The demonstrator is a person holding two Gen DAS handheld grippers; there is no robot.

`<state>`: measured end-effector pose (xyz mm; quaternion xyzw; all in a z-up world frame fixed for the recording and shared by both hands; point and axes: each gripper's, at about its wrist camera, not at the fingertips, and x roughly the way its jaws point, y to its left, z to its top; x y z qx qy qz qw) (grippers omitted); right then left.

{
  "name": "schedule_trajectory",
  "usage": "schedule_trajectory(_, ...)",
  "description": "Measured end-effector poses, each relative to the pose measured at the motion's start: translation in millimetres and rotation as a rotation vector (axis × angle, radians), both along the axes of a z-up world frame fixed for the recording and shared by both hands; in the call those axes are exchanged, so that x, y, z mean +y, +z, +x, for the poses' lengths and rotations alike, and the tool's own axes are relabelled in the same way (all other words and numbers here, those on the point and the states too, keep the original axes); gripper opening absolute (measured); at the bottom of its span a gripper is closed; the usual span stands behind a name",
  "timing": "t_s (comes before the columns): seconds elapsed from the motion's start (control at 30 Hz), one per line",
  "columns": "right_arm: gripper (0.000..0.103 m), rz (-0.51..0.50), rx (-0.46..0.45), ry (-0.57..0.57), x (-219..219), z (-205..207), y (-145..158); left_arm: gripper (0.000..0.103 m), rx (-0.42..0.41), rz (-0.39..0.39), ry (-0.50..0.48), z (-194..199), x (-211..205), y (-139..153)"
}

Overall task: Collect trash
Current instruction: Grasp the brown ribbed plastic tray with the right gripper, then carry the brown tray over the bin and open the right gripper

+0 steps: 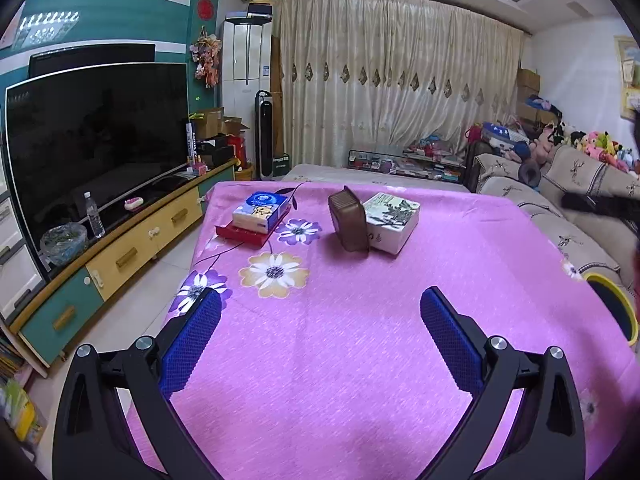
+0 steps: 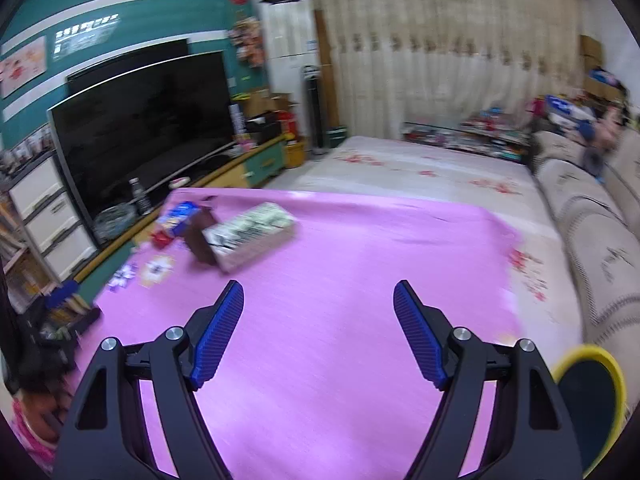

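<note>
My left gripper is open and empty over the pink flowered tablecloth. My right gripper is also open and empty over the same cloth. A yellow-rimmed bin with a dark inside stands at the table's right edge, seen in the left wrist view and at the lower right of the right wrist view. No loose trash shows on the cloth. The right wrist view is blurred.
At the table's far side lie a blue tissue pack on a red box, a brown container and a white painted box. A TV stand is to the left, a sofa to the right.
</note>
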<state>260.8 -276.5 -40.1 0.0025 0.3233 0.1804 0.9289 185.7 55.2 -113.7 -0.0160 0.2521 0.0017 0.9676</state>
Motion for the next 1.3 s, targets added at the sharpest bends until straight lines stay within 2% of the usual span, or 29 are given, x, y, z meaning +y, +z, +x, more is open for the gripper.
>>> schedule_trajectory(0.1, 0.073, 0.013, 0.025, 0.071, 41, 24, 3, 0.098, 0.016, -0.009, 0.001, 0, -8, -1)
schedule_trajectory(0.27, 0.073, 0.025, 0.051, 0.148, 96, 60, 4, 0.098, 0.029, -0.073, -0.010, 1, -1, -3)
schedule_trajectory(0.33, 0.069, 0.022, 0.070, 0.172, 118, 74, 0, 0.098, 0.031, -0.088, -0.013, 1, 0, -3)
schedule_trajectory(0.4, 0.059, 0.018, 0.095, 0.201, 140, 88, -8, 0.098, 0.032, -0.092, -0.016, 0, -1, -4)
schedule_trajectory(0.57, 0.045, -0.010, 0.136, 0.241, 182, 108, -27, 0.098, 0.015, -0.054, -0.026, -4, -11, -1)
schedule_trajectory(0.67, 0.036, -0.028, 0.177, 0.247, 196, 117, -40, 0.098, 0.000, -0.024, -0.036, -7, -18, 0)
schedule_trajectory(0.77, 0.035, -0.033, 0.196, 0.240, 204, 123, -48, 0.098, -0.006, -0.011, -0.044, -9, -22, 2)
schedule_trajectory(0.8, 0.032, -0.032, 0.199, 0.240, 205, 124, -49, 0.098, -0.008, -0.008, -0.047, -9, -23, 2)
schedule_trajectory(0.83, 0.028, -0.034, 0.201, 0.240, 207, 125, -50, 0.098, -0.011, -0.006, -0.050, -10, -23, 3)
schedule_trajectory(0.87, 0.018, -0.038, 0.204, 0.243, 208, 125, -51, 0.098, -0.012, -0.004, -0.053, -10, -24, 3)
schedule_trajectory(0.9, 0.013, -0.038, 0.212, 0.249, 209, 127, -53, 0.098, -0.011, -0.004, -0.054, -10, -25, 3)
schedule_trajectory(1.0, 0.005, -0.002, 0.236, 0.265, 211, 128, -53, 0.098, -0.009, -0.004, -0.059, -11, -25, 3)
schedule_trajectory(1.17, 0.004, 0.054, 0.249, 0.307, 218, 124, -46, 0.098, -0.011, -0.002, -0.060, -13, -27, 5)
schedule_trajectory(1.3, 0.004, 0.091, 0.223, 0.339, 220, 114, -28, 0.098, -0.014, -0.001, -0.061, -15, -27, 4)
